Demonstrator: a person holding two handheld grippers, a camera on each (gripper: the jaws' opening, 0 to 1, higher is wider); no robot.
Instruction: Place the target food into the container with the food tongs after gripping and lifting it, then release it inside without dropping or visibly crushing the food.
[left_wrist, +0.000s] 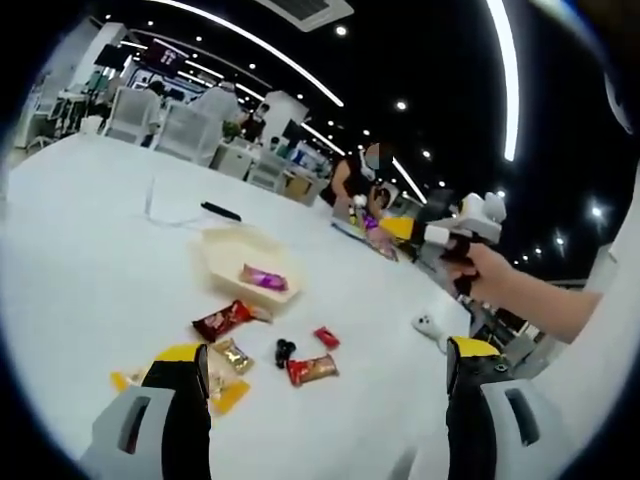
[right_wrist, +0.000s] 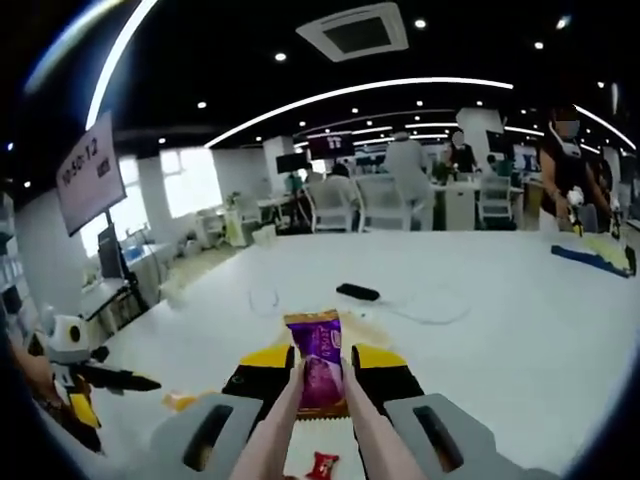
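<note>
Left gripper view: left gripper (left_wrist: 325, 352) with its jaws set wide apart and nothing between them, above a white table (left_wrist: 90, 270). Far left on the tabletop, a thin cable (left_wrist: 165, 215) and a black bar-shaped object (left_wrist: 220, 211). Next, the pale container (left_wrist: 228, 250), open, with one purple-wrapped sweet (left_wrist: 263, 278) lying inside. In front of it, a loose scatter of snacks: yellow packet (left_wrist: 228, 392) by the left jaw, red-brown packet (left_wrist: 222, 320), gold sweet (left_wrist: 234, 355), small black item (left_wrist: 284, 350), red packet (left_wrist: 312, 370), small red sweet (left_wrist: 326, 337). Far right, a hand (left_wrist: 485, 272) holds the right gripper (left_wrist: 455, 235) up above the table, well clear of the container. Right gripper view: at left edge, the left gripper, low, beside an orange-yellow packet (right_wrist: 180, 400). Centre, right gripper squeezed onto the food tongs (right_wrist: 275, 425), whose two pale arms run up between the jaws; tong tips pinch a purple packet (right_wrist: 318, 360), held upright and lifted off the table, wrapper not visibly crushed. Whether it hangs over the container, cannot tell. Behind it, black object and cable again.
</note>
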